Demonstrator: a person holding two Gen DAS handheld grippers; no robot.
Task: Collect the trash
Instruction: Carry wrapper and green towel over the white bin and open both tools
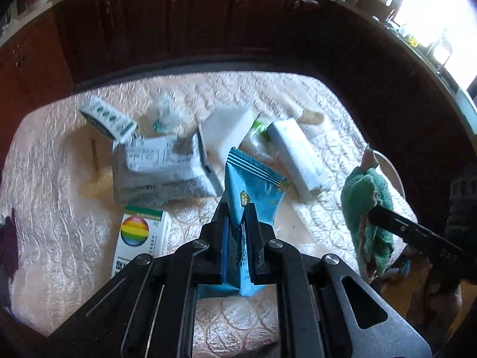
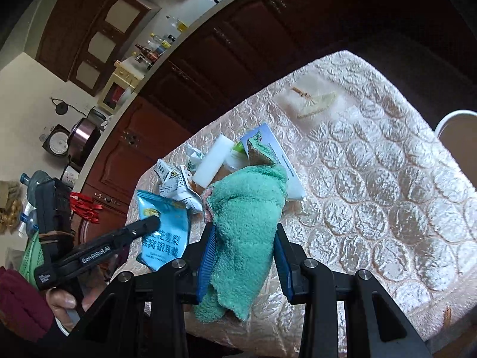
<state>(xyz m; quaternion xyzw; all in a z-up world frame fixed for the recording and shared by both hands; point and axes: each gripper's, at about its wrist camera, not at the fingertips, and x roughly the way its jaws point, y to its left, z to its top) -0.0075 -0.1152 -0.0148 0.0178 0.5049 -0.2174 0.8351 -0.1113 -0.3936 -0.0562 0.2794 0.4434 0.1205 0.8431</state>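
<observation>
Two grippers were in use, each holding one thing. The left gripper (image 1: 238,217) had its fingers pinched tight on one blue snack packet (image 1: 250,185), a glossy foil pouch with a serrated top seal, standing just below the middle of the left wrist view. In the right wrist view the same packet (image 2: 165,226) showed at lower left, with printed white characters on its face. The right gripper (image 2: 243,238) was clamped on one green cloth (image 2: 250,208), a fluffy terry rag, bunched and hanging between the blue ribbed pads (image 2: 208,253); from the left wrist view that cloth (image 1: 366,208) hung at the right edge of the frame.

Both were held above a table (image 1: 53,179) covered with a shiny cream cloth quilted in round, scale-like puffs. On it, in the centre of the left wrist view, lay a loose heap of trash: one crumpled white printed bag (image 1: 164,167), one small white-and-green carton (image 1: 108,119), one white foam-like rectangular block (image 1: 226,128), one long white box (image 1: 298,155), and one wad of clear crinkled plastic (image 1: 162,113). One carton with a rainbow ball (image 1: 140,235) lay apart at lower left, flat on the cloth. Dark reddish wooden cabinets (image 1: 179,21) curved across the top of the frame.
</observation>
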